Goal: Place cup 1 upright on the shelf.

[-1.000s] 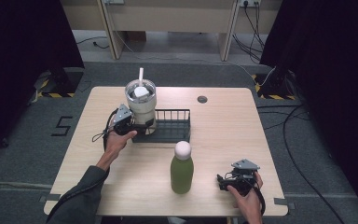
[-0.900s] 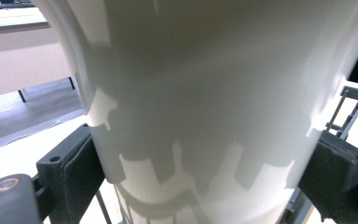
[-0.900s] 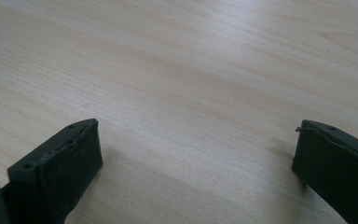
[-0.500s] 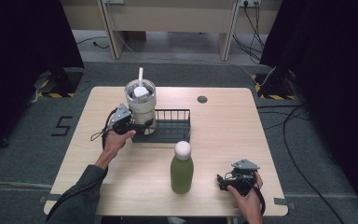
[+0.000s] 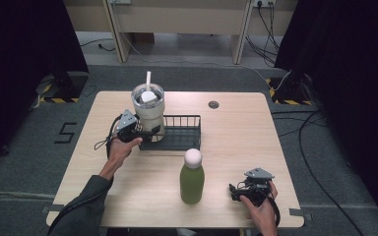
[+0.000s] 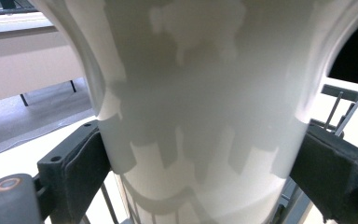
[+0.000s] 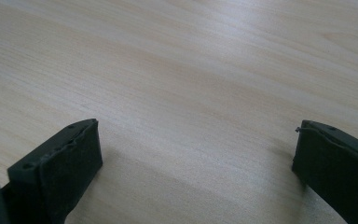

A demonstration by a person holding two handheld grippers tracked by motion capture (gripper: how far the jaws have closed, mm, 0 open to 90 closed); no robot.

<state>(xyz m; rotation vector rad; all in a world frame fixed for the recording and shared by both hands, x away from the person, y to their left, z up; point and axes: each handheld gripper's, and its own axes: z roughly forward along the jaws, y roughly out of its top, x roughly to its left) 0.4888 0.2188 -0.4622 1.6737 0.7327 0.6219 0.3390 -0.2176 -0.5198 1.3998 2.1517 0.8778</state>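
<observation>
1. The left claw point(image 5: 145, 132) clamps both jaws against the white tumbler point(image 5: 148, 110), which stands upright in the left end of the black wire rack point(image 5: 179, 133).
2. The right claw point(image 5: 236, 191), jaws spread wide and holding nothing, rests on the table point(image 5: 236, 132), well right and nearer the person than the rack, beside the green bottle point(image 5: 192, 177).

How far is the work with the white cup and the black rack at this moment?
Done: the left gripper is shut on the white cup, jaws pressing both its sides, and the cup stands at the wire rack's left end. In hand: that grip. Left, probably: releasing the cup; the green bottle stands untouched on the table, and the right gripper rests open nearby.
</observation>
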